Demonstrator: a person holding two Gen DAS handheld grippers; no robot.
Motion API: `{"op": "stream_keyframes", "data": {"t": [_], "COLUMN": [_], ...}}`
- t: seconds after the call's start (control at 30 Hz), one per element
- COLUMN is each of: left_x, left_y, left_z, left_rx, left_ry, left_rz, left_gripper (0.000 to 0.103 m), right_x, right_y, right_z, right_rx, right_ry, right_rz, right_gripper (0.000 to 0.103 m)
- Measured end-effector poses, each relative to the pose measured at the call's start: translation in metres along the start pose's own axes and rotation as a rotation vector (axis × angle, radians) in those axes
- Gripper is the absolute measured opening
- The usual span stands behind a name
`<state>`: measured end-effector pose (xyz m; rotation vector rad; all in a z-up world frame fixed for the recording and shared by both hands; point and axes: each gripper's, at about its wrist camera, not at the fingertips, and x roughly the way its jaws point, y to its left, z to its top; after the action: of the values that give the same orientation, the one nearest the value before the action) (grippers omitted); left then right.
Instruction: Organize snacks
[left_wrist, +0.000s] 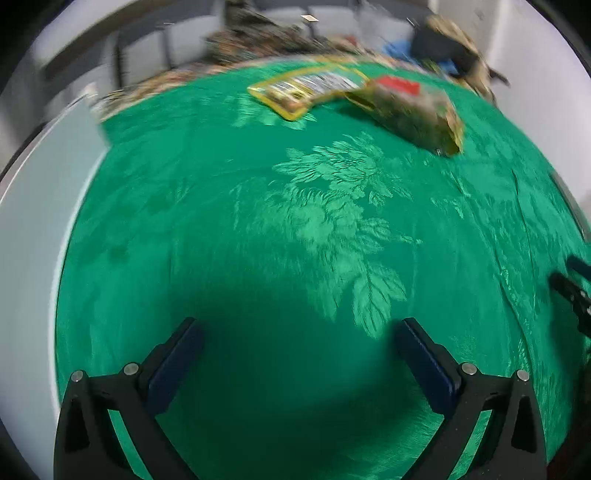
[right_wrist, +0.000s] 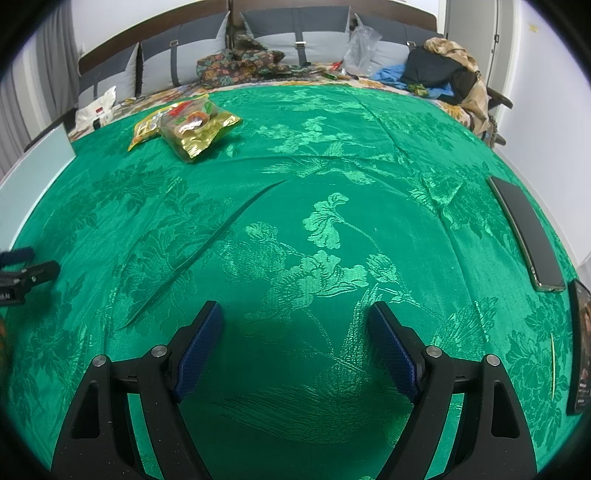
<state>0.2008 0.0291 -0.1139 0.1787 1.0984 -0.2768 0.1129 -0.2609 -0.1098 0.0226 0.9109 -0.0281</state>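
Hovering tools (right_wrist: 295, 317), jaws wide, empty

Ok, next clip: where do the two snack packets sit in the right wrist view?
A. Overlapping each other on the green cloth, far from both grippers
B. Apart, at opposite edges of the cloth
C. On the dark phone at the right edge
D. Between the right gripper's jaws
A: the gold snack packet lies partly over the yellow snack packet on the far left part of the green cloth, and the right gripper has nothing between its open jaws.

Left tongs (left_wrist: 299, 328) gape, tilted down; right tongs (right_wrist: 295, 314) likewise.
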Motion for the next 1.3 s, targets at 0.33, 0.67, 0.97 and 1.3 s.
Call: {"op": "stream_keyframes", "data": {"t": [0.33,0.67,0.97,1.3], "left_x": [0.031,0.108,0.115,0.039], "left_y": [0.013,-0.023,-0.001,0.036], "left_z": [0.161,0.243,0.258,0.108], "left_rx": [0.349,0.580,0.350,0.025], "left_ry": [0.000,0.120,0.003,0.060], "left_rz": [0.036,-0.048,-0.115,0.018], "left_gripper": [0.103,0.103,0.060,0.060], "right_x": [0.000,0.000,0.001,0.001], "right_y": [0.000,0.001,0.001,0.001], "right_z": [0.000,0.000,0.000,0.000], "right_rx": [0.000,0.001,0.001,0.002], "right_ry": [0.000,0.000,0.000,0.000], "right_rz": [-0.001,-0.001,0.000,0.000], "right_gripper": [0.085,0.085,0.085,0.085]}}
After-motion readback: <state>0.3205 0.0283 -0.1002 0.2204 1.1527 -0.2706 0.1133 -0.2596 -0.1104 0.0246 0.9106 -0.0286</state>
